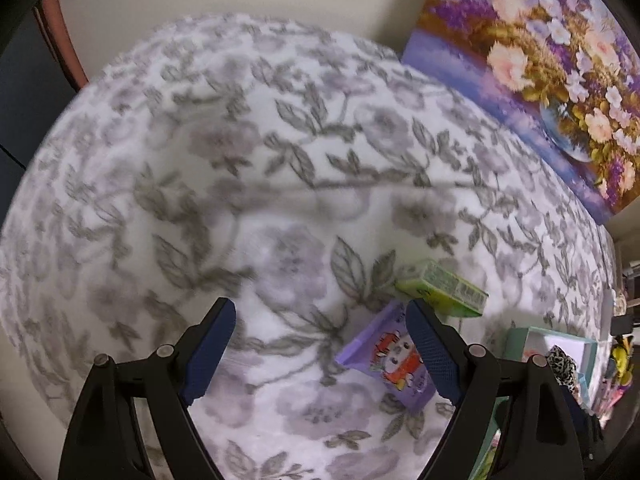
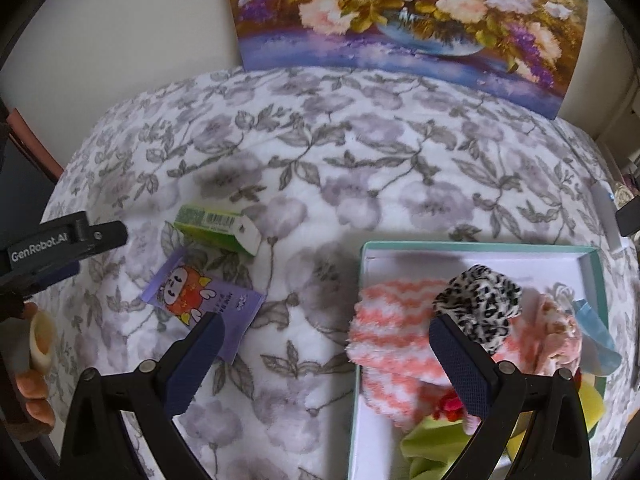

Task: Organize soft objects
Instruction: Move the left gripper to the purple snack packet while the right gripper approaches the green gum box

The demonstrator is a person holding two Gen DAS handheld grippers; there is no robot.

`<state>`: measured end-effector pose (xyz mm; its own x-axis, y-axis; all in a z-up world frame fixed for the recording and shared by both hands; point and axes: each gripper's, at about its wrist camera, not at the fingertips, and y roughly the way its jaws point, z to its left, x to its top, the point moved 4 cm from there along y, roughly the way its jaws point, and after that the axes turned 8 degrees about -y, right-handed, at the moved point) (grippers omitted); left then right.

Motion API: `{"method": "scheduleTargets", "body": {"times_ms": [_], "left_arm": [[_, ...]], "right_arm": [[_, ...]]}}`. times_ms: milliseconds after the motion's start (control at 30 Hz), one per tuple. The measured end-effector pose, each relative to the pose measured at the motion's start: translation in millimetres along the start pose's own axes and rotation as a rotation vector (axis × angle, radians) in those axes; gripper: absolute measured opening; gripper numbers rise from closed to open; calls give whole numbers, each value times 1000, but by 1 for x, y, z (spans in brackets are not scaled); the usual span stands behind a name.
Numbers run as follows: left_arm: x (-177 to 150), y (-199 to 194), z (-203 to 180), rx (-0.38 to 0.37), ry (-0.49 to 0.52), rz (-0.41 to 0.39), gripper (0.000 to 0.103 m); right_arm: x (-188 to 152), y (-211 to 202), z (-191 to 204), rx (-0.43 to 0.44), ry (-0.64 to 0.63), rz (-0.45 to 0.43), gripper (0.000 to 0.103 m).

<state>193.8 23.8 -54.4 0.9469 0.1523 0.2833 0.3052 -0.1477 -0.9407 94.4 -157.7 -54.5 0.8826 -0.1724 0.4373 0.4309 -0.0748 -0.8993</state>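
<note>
A teal-rimmed white box [image 2: 480,247] on the floral blanket holds soft things: a pink-and-white striped fuzzy sock [image 2: 388,340], a leopard-print scrunchie [image 2: 480,296], pale pink cloth [image 2: 556,336], green cloth [image 2: 432,444] and a red piece [image 2: 450,404]. My right gripper [image 2: 326,346] is open and empty, above the box's left edge. My left gripper [image 1: 320,332] is open and empty over the blanket, left of the box [image 1: 560,340]; its body shows in the right wrist view [image 2: 64,244].
A purple cartoon packet [image 2: 200,300] [image 1: 384,356] and a green carton [image 2: 220,230] [image 1: 440,288] lie on the blanket [image 2: 360,160] left of the box. A flower painting [image 2: 400,20] [image 1: 540,72] leans on the wall behind. Clutter sits at the right edge.
</note>
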Motion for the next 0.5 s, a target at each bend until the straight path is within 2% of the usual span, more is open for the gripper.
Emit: {"method": "scheduleTargets", "body": {"times_ms": [233, 500], "left_arm": [[-15, 30, -17, -19, 3, 92, 87], [-26, 47, -22, -15, -45, 135, 87]], "right_arm": [[-2, 7, 0, -7, -1, 16, 103], [-2, 7, -4, -7, 7, 17, 103]]}}
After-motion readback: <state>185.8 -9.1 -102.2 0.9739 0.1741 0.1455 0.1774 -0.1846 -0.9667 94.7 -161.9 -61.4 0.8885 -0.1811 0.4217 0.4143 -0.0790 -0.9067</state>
